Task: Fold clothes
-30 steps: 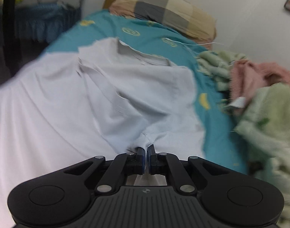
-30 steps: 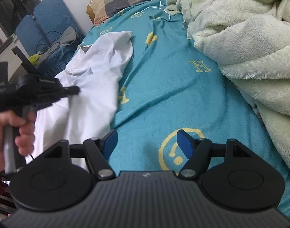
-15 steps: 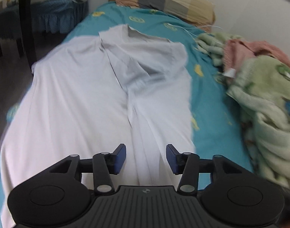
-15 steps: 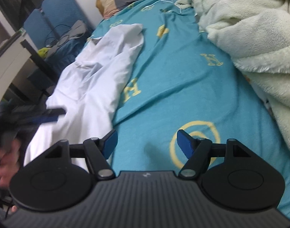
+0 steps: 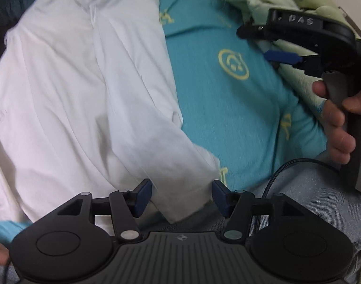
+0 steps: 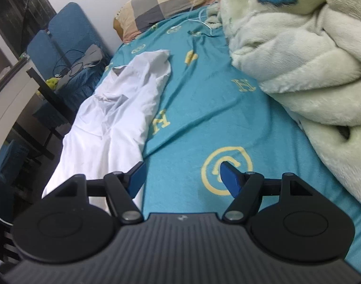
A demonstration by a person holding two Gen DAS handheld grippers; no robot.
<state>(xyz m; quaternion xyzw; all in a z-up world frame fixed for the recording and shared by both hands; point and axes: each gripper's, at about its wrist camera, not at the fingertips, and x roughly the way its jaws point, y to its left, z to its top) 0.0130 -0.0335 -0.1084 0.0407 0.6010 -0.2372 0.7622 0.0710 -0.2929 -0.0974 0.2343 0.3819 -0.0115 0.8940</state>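
Left gripper [image 5: 181, 195] released smooth shirt [image 5: 85, 94], jaws opening.

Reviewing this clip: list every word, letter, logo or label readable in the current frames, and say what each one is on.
"DAS": raised letters on the black top of the right tongs, seen in the left wrist view.
"H": yellow letters printed on the teal bedsheet, clearest in the right wrist view near the fluffy blanket.
Yellow round emblems on the sheet: a sign, no legible text.
Small round logo on each gripper body: too small to read.
White shirt: no text visible.
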